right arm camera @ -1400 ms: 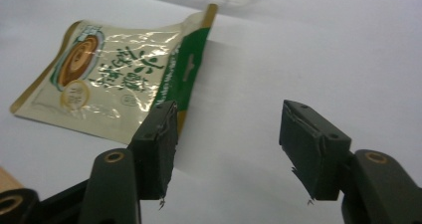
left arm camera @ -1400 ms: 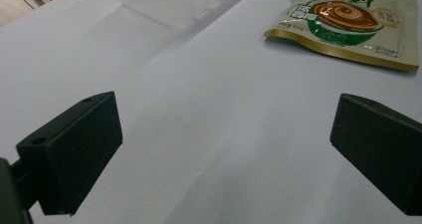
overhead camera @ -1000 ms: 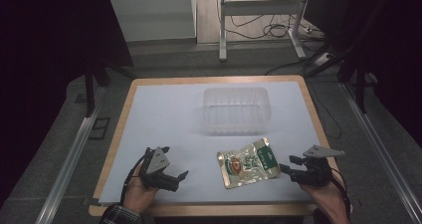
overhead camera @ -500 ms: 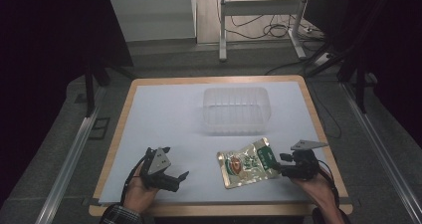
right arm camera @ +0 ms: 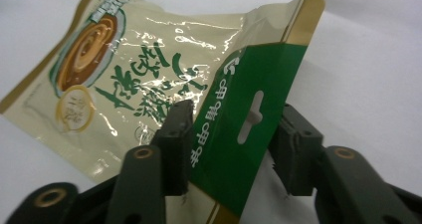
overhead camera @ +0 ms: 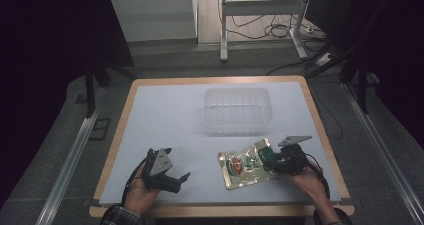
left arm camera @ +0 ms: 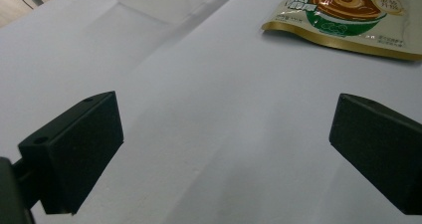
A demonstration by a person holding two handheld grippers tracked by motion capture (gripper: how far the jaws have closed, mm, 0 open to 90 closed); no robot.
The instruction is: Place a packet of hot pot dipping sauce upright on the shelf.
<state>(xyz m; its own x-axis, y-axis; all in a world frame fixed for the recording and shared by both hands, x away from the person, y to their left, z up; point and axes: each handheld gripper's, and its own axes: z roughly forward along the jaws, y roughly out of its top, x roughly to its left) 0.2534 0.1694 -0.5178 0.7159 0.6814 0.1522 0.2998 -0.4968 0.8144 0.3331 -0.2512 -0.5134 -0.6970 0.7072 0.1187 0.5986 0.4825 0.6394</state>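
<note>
The foil pouch (overhead camera: 246,163) lies flat on the white desk (overhead camera: 165,115), on the person's side of the clear plastic tub (overhead camera: 237,110) and near the desk's front edge. It looks light, thin and crinkly, a glossy film that will flex and may slide on the smooth surface, so a flat middle offers nothing to pinch. The sensible hold is the stiffer green header strip with the hang slot, at the pouch's end farthest from the left gripper (overhead camera: 162,169).

The right gripper (right arm camera: 231,134) is already there: its fingers (right arm camera: 176,144) straddle the green header, one on each face, and the strip is lifted between them. They appear closed to the film, though whether they press firmly I cannot tell for certain. A grip this near the edge may let the pouch swing or slip.

The left gripper rests in the hand (overhead camera: 140,195) well apart from the pouch, fingers (left arm camera: 74,154) spread wide on nothing, bare desk between them.

Nothing lies between pouch and tub; the tub's near wall is the only obstacle if the pouch goes in.
</note>
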